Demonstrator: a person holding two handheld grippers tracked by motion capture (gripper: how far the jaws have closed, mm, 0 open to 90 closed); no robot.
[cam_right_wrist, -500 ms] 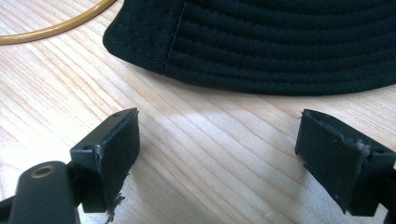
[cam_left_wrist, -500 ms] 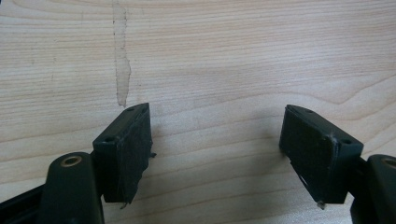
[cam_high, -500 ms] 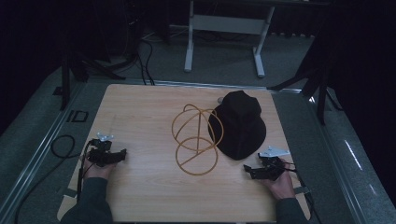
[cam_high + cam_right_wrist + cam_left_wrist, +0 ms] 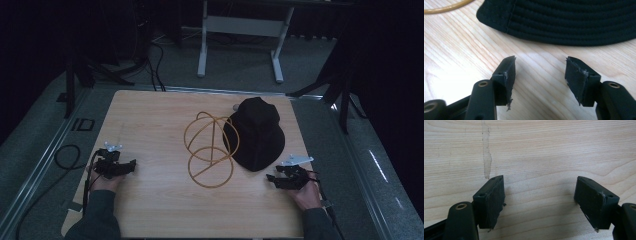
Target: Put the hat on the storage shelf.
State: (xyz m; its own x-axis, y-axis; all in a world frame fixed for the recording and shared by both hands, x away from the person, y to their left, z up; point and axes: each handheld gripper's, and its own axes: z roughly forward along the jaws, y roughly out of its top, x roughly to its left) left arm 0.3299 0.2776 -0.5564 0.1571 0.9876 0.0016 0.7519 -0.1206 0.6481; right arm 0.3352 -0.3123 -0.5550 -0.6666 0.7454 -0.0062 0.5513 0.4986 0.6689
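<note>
A black bucket hat (image 4: 257, 132) lies at the right middle of the wooden table (image 4: 150, 115). Beside it on the left stands a golden wire frame (image 4: 210, 150) of rings, touching the hat's brim. My left gripper (image 4: 129, 166) rests near the table's left edge, open, with bare wood between its jaws (image 4: 540, 195). My right gripper (image 4: 271, 179) sits just in front of the hat's brim, open and empty (image 4: 540, 72). In the right gripper view the hat (image 4: 574, 20) lies a short way beyond the jaw tips, and a piece of the wire frame (image 4: 446, 7) crosses the top left corner.
A metal rail (image 4: 45, 165) runs along the table's left side, with a black cable (image 4: 62, 157) looped over it. A grey table frame (image 4: 240, 30) stands on the floor beyond the far edge. A small pale stain (image 4: 486, 157) marks the wood ahead of the left gripper.
</note>
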